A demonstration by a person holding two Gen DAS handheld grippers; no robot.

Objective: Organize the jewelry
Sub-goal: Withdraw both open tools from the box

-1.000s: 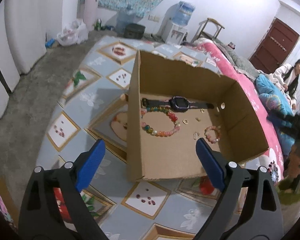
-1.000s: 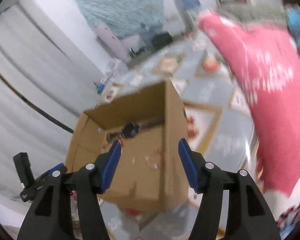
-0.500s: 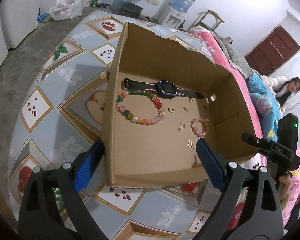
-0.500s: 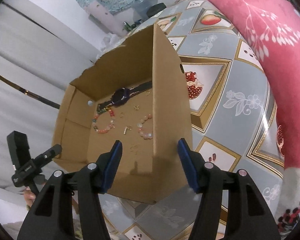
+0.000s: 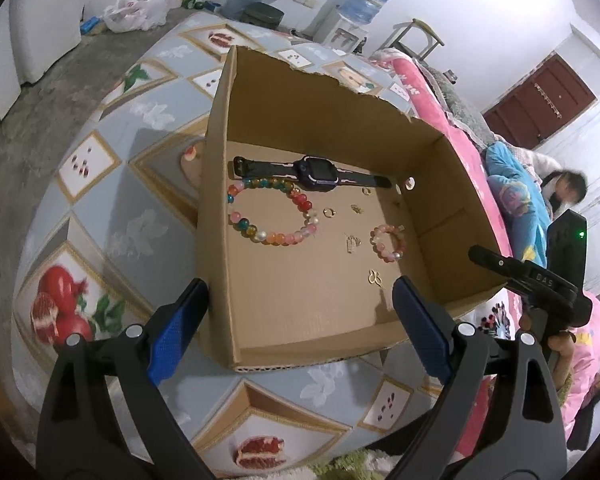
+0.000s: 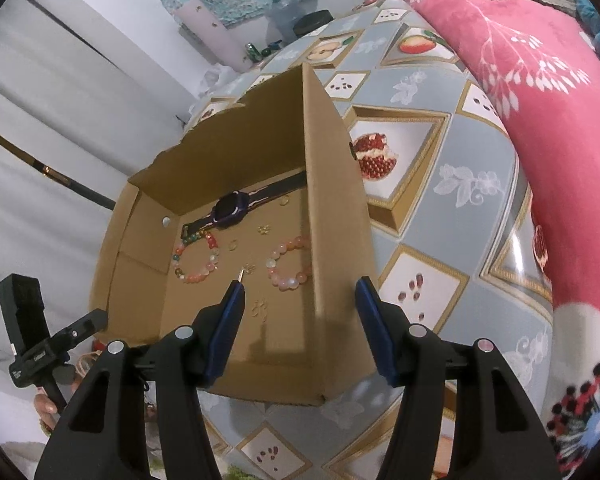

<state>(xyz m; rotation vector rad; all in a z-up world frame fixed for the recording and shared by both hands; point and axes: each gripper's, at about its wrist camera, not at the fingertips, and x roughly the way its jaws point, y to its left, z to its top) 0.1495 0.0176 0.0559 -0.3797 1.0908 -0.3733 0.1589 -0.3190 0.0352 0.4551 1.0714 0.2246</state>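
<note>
An open cardboard box [image 5: 216,184] [image 6: 332,208] sits on the patterned table. Inside lie a dark watch [image 5: 316,170] [image 6: 232,210], a large multicoloured bead bracelet [image 5: 272,236] [image 6: 196,276], a small pink bead bracelet [image 5: 388,240] [image 6: 288,280] and several tiny gold pieces [image 5: 329,212] [image 6: 264,229]. My left gripper [image 5: 300,292] is open over the box's near end, holding nothing. My right gripper [image 6: 300,290] is open and empty, one finger over the box's inside and the other outside its side wall.
The tablecloth [image 5: 140,220] [image 6: 440,184] has fruit prints. A pink flowered blanket [image 6: 540,80] borders the table on the far side from the concrete floor [image 5: 40,128]. A person [image 5: 568,188] sits beyond it. A water dispenser [image 5: 364,0] and a stool stand by the back wall.
Both grippers have come closer to the box and now look down into it. The right view was blurred and has steadied. Both stay open; the jewelry has not moved.
</note>
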